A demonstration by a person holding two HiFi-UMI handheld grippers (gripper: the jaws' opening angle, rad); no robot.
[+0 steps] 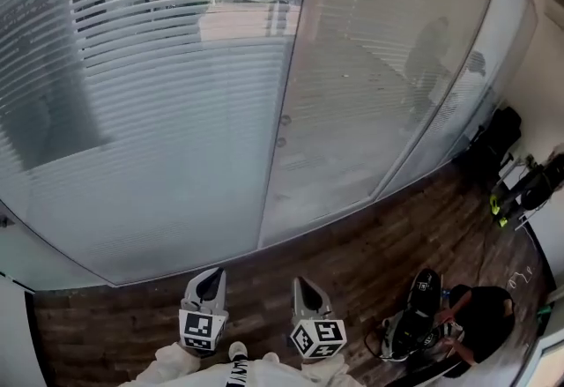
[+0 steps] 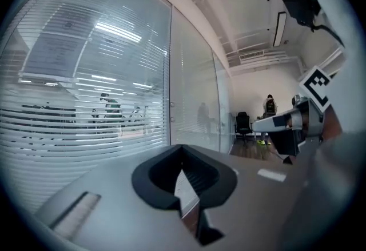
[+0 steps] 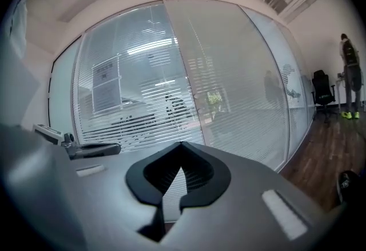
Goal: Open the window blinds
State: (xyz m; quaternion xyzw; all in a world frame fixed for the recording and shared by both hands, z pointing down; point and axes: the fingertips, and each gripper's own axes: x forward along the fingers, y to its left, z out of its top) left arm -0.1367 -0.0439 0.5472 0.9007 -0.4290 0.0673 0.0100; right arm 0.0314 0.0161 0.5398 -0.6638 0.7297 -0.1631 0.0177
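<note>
The window blinds (image 1: 176, 94) hung fully lowered behind a glass wall (image 1: 352, 112). Across the upper part of the left panel the slats were tilted enough to show figures and furniture in the room beyond. Lower down they formed a pale, closed sheet. Both tools were held short of the blinds, well apart from them and pointing toward them over the wooden floor (image 1: 352, 253). The left tongs (image 1: 210, 278) faced the left panel, with their black tips pressed together and nothing between them. The right tongs (image 1: 302, 285), just beside them and nearer the post that divides the blinds' panels, were likewise closed and empty. To the right of the blinds, a person in dark clothes (image 1: 480, 319) crouched on the floor beside black gear (image 1: 419, 315).
</note>
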